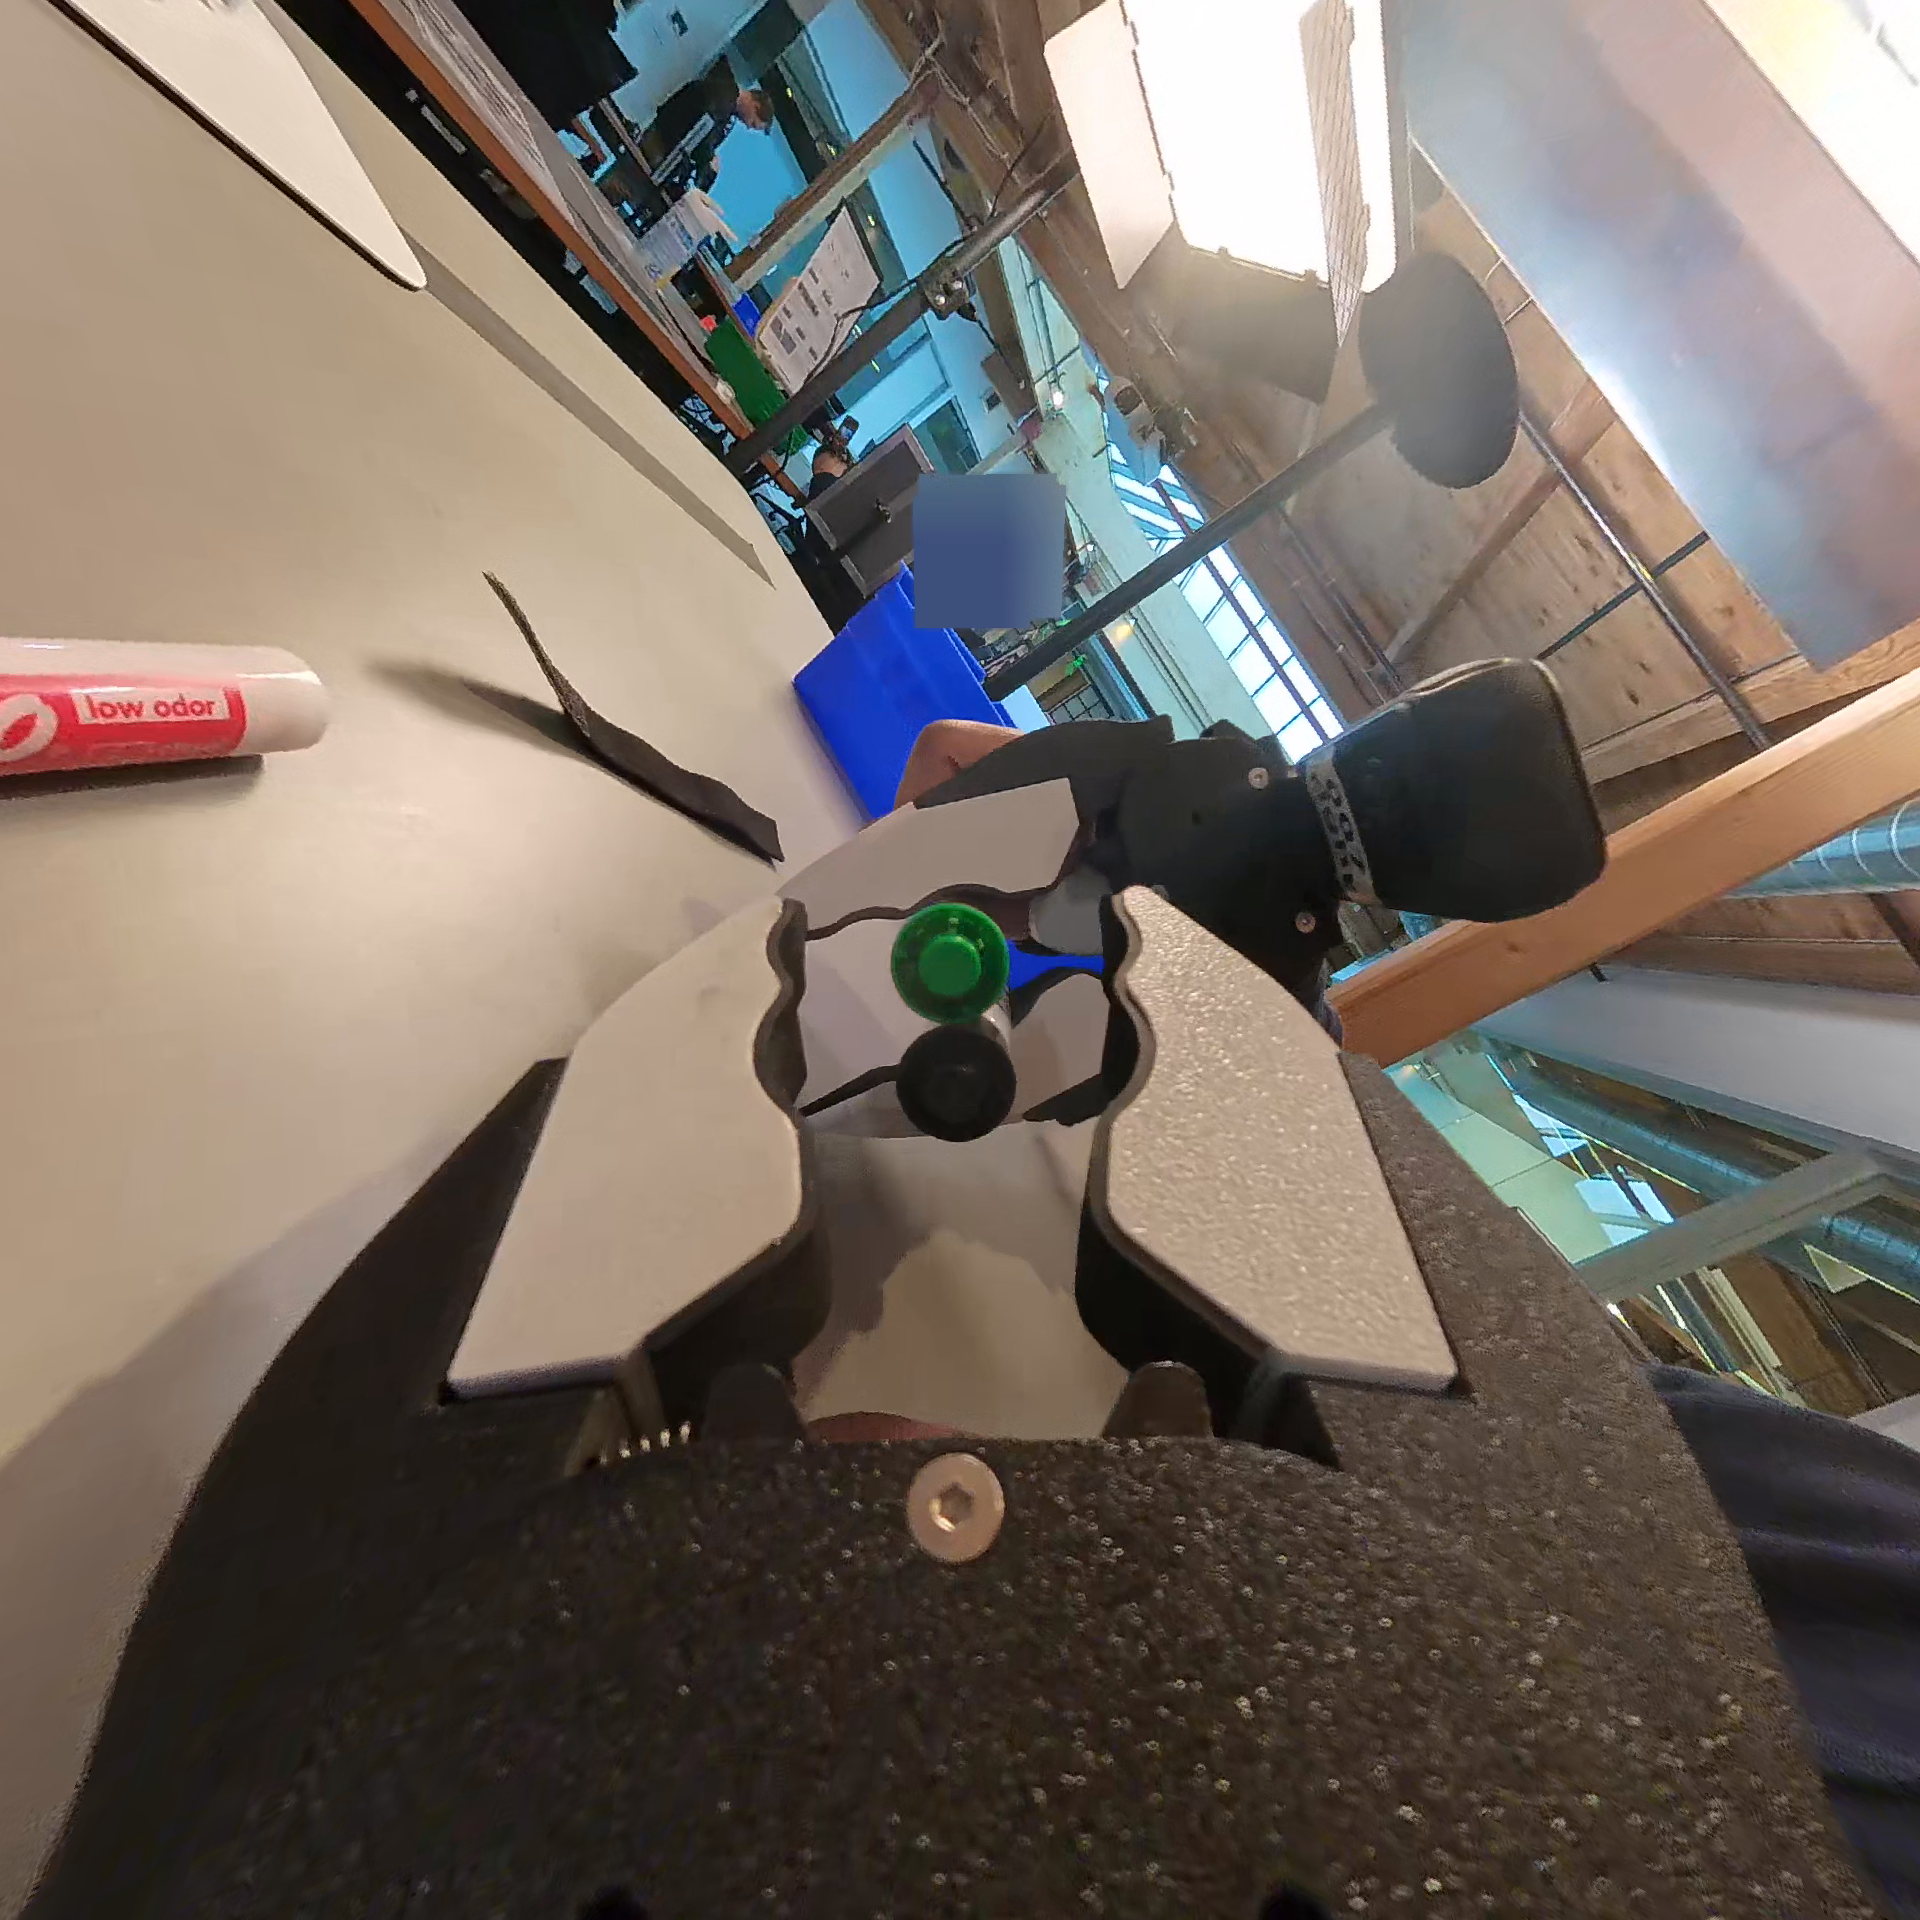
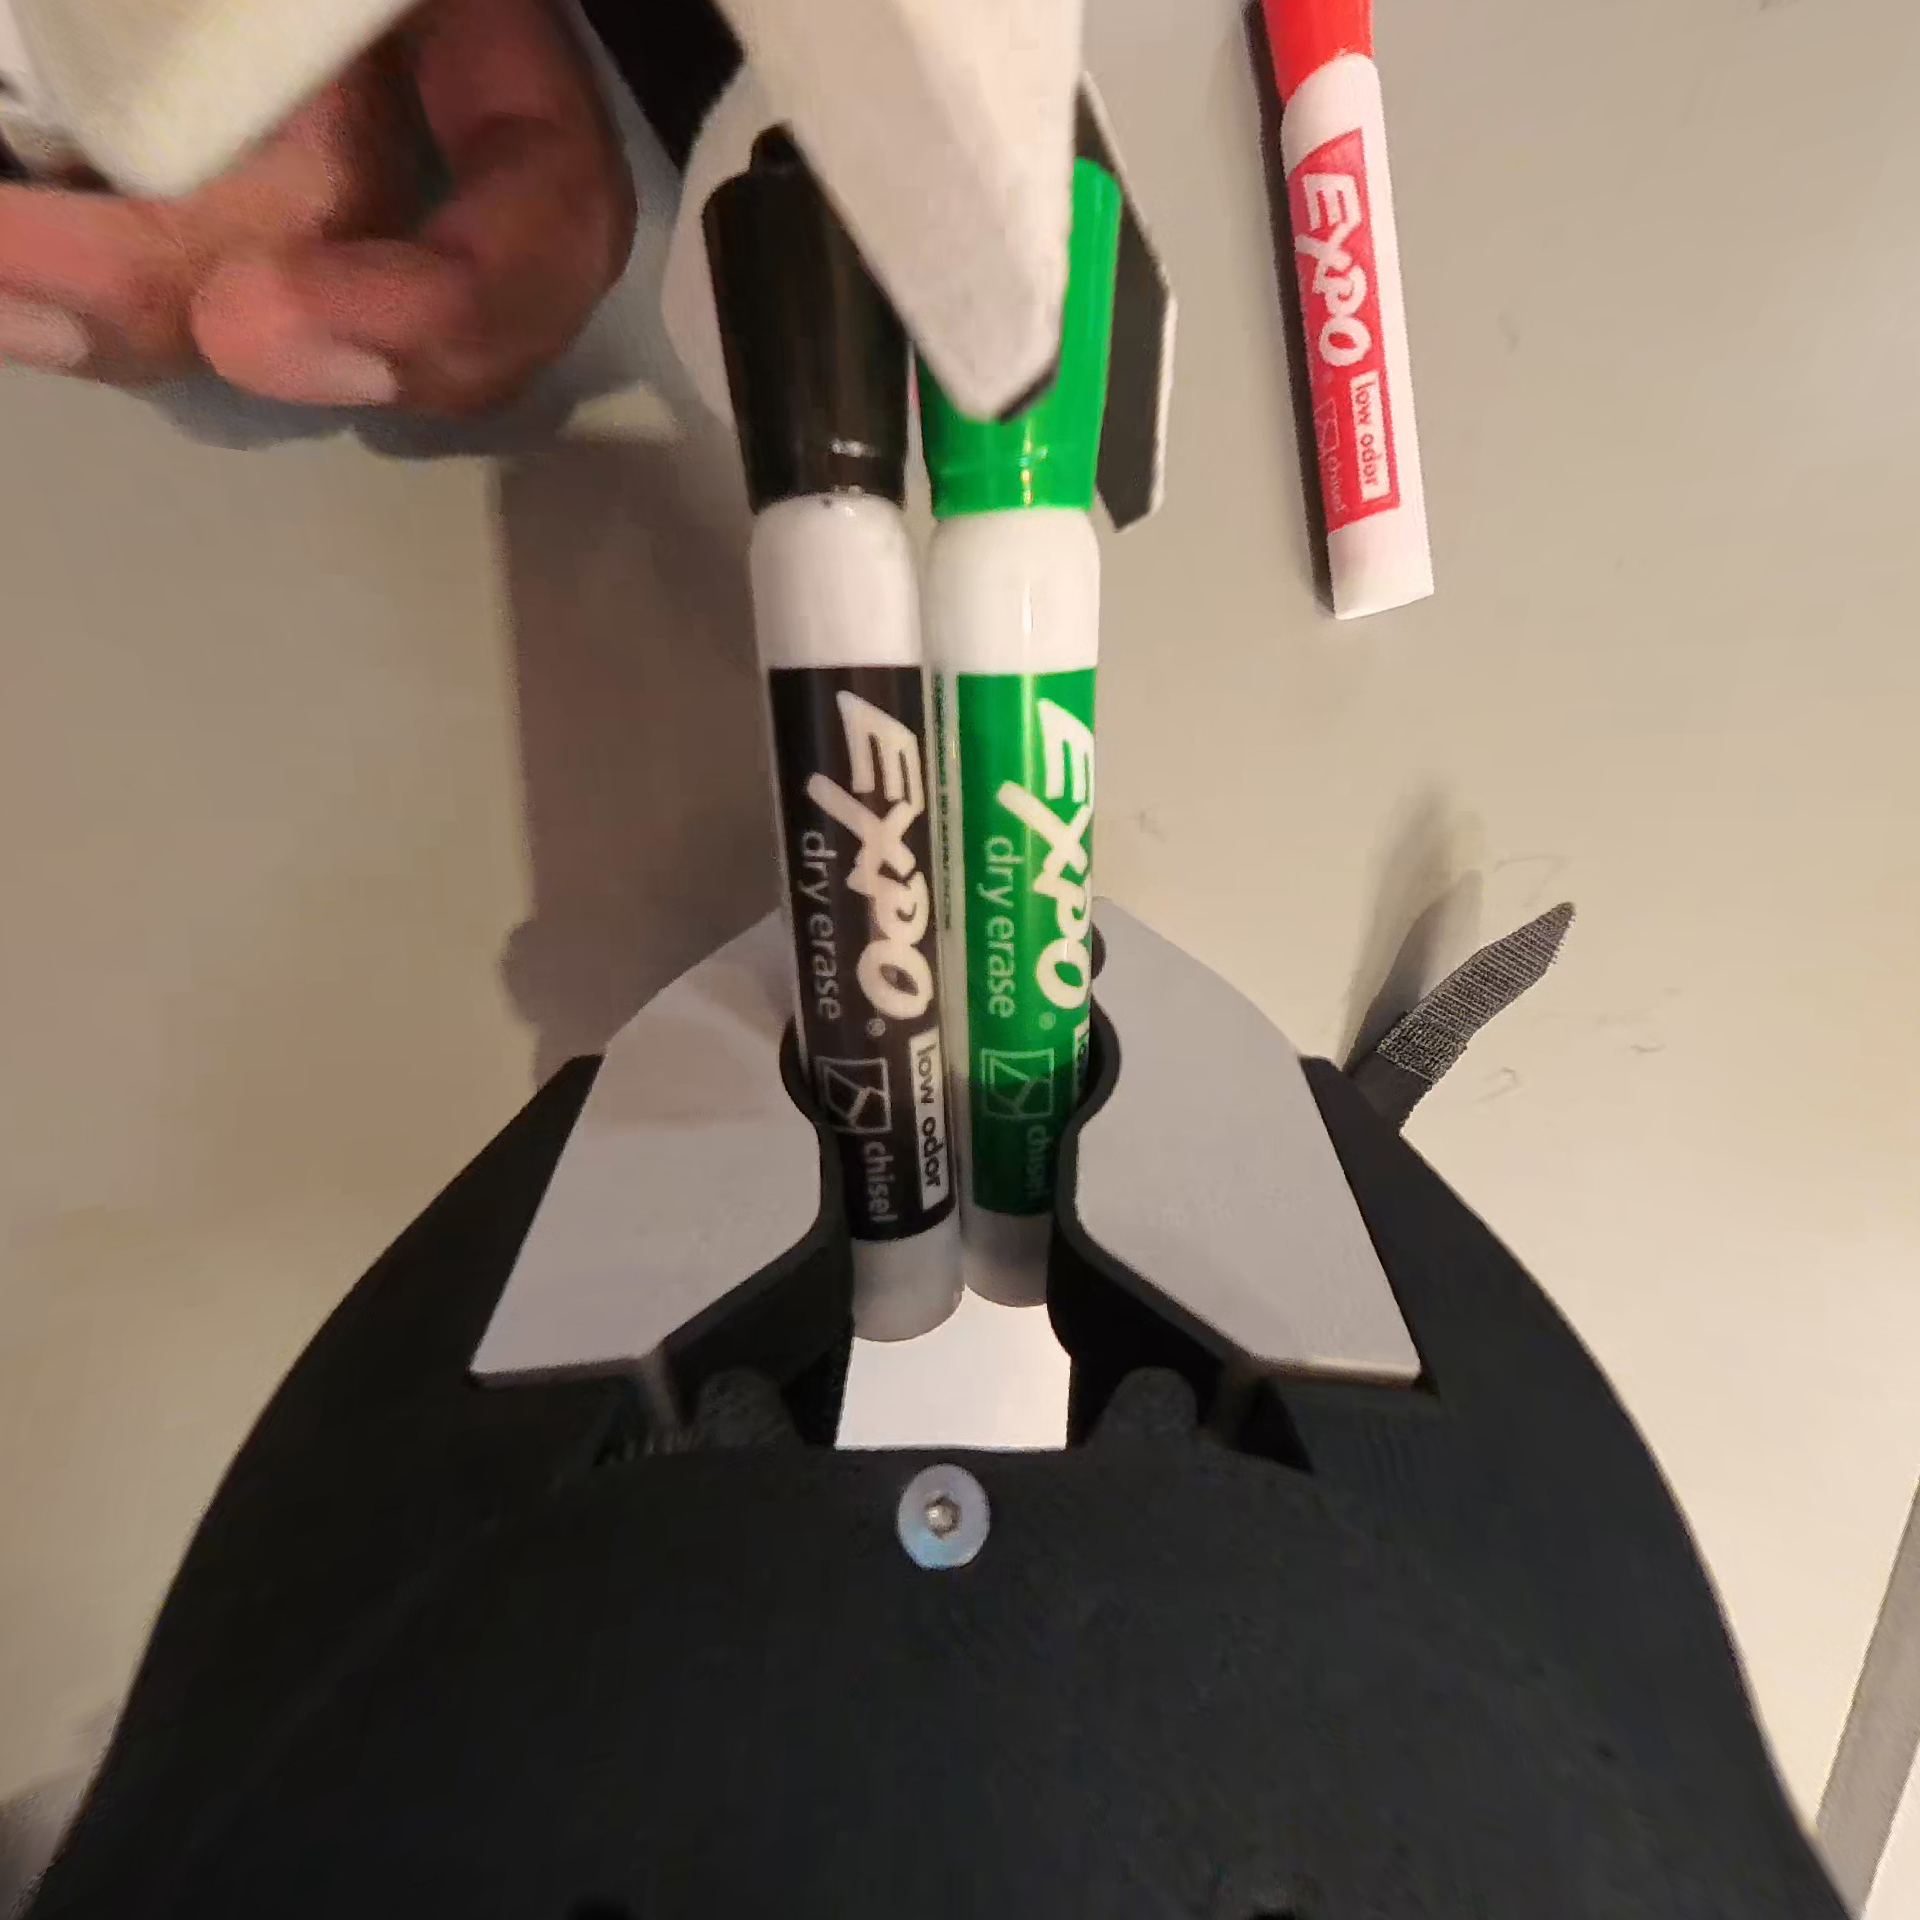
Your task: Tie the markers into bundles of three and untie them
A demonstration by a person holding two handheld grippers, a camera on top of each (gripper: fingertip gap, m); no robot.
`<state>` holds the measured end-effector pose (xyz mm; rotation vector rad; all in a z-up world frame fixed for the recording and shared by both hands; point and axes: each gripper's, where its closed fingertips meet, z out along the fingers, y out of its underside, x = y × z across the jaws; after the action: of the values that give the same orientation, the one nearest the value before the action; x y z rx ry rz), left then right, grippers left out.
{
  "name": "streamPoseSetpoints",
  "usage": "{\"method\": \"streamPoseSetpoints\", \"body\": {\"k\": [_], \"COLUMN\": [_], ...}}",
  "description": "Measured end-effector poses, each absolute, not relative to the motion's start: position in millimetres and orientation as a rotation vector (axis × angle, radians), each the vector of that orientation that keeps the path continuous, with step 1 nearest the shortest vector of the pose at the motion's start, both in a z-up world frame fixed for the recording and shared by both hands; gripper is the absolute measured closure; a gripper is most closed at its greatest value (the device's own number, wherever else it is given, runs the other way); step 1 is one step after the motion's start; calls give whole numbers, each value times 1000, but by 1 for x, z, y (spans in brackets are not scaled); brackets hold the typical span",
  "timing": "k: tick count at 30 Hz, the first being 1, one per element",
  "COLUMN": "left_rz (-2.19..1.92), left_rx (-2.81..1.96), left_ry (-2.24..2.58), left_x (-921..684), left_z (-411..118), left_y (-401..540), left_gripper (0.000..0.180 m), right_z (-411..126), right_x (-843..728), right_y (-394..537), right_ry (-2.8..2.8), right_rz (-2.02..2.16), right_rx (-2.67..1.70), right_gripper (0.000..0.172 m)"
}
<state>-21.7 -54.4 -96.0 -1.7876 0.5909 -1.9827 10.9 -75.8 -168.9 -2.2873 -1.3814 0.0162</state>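
Observation:
My right gripper (image 2: 940, 987) is shut on a black marker (image 2: 842, 790) and a green marker (image 2: 1023, 790), held side by side above the grey table (image 2: 312, 727). My left gripper (image 1: 953, 912) is open around their cap ends. The green cap (image 1: 951, 961) and black cap (image 1: 956, 1086) stand between its fingers with a gap on each side. In the right wrist view its fingers (image 2: 977, 208) straddle the caps. A red marker (image 2: 1340, 312) lies loose on the table and also shows in the left wrist view (image 1: 156, 717). A dark strap (image 1: 644, 748) lies on the table; in the right wrist view the strap (image 2: 1455, 1018) is beside my right gripper.
A person's hand (image 2: 312, 260) holds the left gripper at the upper left. The right gripper body (image 1: 1195, 821) faces me in the left wrist view. A blue bin (image 1: 883, 686) stands past the table edge. A flat white panel (image 1: 260, 125) lies on the far table. Left tips to right tips: about 8 cm. The strap (image 2: 1455, 1018) lies around 11 cm away from my right fingertips. The left camera catches it too, in the left wrist view (image 1: 551, 687).

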Motion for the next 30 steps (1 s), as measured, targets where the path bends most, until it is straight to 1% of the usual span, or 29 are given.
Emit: {"method": "streamPoseSetpoints", "body": {"k": [5, 10, 13, 14, 18, 20, 23, 30], "left_rz": [-2012, -1998, -2023, -2032, -2089, -2130, -2177, -2155], "left_rx": [-1749, -1716, -1742, -1754, -1782, -1798, -1784, -1697], "left_ry": [459, 407, 421, 412, 319, 271, 171, -12], "left_x": [-19, -19, -14, -13, -13, -14, -21, -25], "left_z": [-94, -91, -94, -95, -97, -100, -99, -96], "left_y": [-50, -43, -47, -48, -47, -48, -46, -46], "left_gripper": [134, 145, 158, 160, 159, 151, 146, 147], "right_z": [-165, -167, -169, -169, -170, -169, -166, -165], "right_x": [5, 2, 0, 0, 1, 1, 3, -6], "right_y": [-73, -75, -76, -75, -75, -74, -71, -68], "right_ry": [-1295, -1333, -1346, -1345, -1317, -1286, -1217, -1080], "right_rz": [23, -13, -32, -45, -61, -56, -43, 4], "right_rx": [-2309, -2308, -2307, -2313, -2336, -2347, -2367, -2407], "right_gripper": [129, 128, 129, 129, 129, 129, 129, 129]}}
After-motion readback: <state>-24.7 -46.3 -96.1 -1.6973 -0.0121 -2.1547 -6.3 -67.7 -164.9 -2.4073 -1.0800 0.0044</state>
